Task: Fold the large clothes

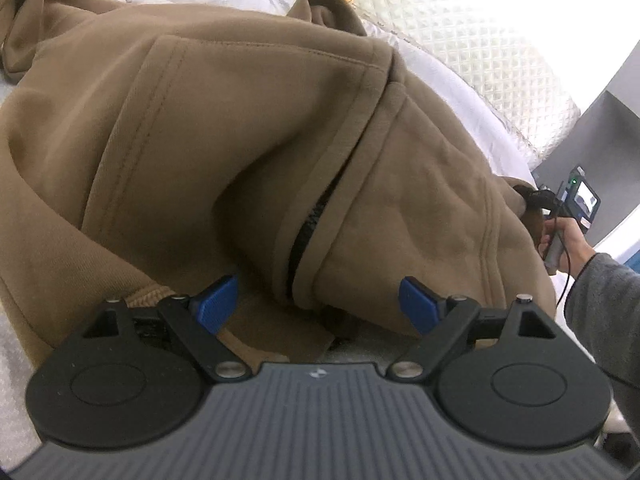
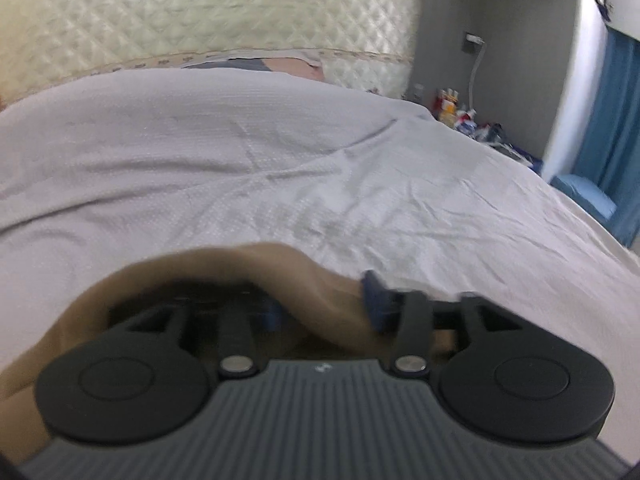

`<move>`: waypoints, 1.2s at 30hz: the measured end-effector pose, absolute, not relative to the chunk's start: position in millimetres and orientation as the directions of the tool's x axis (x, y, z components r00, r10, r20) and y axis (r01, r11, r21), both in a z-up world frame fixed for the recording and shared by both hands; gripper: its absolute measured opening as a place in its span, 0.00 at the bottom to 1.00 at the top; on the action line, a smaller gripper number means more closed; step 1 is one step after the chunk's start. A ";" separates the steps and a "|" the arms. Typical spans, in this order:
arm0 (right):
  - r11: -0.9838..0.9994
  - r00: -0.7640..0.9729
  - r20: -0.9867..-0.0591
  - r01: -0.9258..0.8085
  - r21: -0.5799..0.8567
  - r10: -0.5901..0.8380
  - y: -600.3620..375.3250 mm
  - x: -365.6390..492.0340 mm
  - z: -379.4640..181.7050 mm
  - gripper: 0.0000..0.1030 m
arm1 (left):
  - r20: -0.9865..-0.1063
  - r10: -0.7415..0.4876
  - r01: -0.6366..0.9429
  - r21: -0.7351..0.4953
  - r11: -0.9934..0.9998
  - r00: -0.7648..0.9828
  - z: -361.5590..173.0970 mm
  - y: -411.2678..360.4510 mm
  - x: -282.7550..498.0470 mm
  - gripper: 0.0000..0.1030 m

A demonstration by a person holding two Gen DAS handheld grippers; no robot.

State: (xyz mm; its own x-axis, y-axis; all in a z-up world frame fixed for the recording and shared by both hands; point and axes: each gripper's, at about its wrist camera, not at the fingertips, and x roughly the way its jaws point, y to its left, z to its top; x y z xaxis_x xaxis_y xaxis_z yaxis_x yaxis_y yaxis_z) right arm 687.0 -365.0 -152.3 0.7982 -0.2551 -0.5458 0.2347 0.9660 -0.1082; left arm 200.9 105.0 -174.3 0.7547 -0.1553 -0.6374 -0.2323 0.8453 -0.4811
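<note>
Although the hoodie (image 1: 224, 128) fills most of the left wrist view, no brand, label or writing can be read on it or anywhere else. It is brown, lies crumpled on the bed (image 2: 280, 168), and its dark zip (image 1: 308, 220) shows only as a short stretch between two front edges; the rest of the zip is buried in folds. The hood end is cut off at the upper left. The left tongs (image 1: 316, 304) stand wide apart, released, with the hem of the hoodie lying between the blue pads (image 1: 218, 302) but not pinched. At the right edge a hand (image 1: 560, 240) in a grey sleeve (image 1: 600, 300) holds the right tongs (image 1: 536, 196) against the far edge of the hoodie; a small lit screen (image 1: 586, 196) sits on that tool, too small to read.

In the right wrist view the picture is blurred. The right tongs are partly apart, with a brown fold of the hoodie draped between and over them (one pad (image 2: 376, 300) is visible, the other is hidden under the cloth), and the pads do not seem to press on it. Beyond lies the grey sheet, a quilted headboard (image 2: 200, 16), and a clutter of small packets (image 2: 460, 114) on a low surface by the wall, their printing unreadable. A blue curtain (image 2: 616, 120) is cut off at the right.
</note>
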 end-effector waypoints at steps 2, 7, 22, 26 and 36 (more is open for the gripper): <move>0.980 0.811 -0.557 0.198 -0.026 -0.179 -368.2 664.6 -143.8 0.73 | -0.626 -0.164 -0.234 -0.504 0.832 0.763 -171.0 108.7 193.7 0.88; 0.980 0.819 -0.574 0.126 0.155 -0.015 -358.7 597.4 -124.1 0.83 | -0.584 -0.194 -0.251 -0.593 0.765 0.788 -162.1 127.0 168.1 0.88; 0.877 0.727 -0.561 -0.118 0.466 0.396 -268.6 397.4 -93.4 0.83 | -0.530 -0.178 -0.351 -0.741 0.573 0.829 -142.1 179.5 83.6 0.88; 0.881 0.684 -0.599 -0.140 0.451 0.416 -255.3 370.6 -104.7 0.83 | -0.573 -0.153 -0.424 -0.737 0.527 0.805 -151.2 195.3 75.8 0.88; 0.859 0.469 -0.726 -0.369 0.355 0.502 -239.3 351.6 -129.8 0.83 | -0.627 -0.265 -0.503 -0.761 0.410 0.733 -187.5 201.8 97.5 0.90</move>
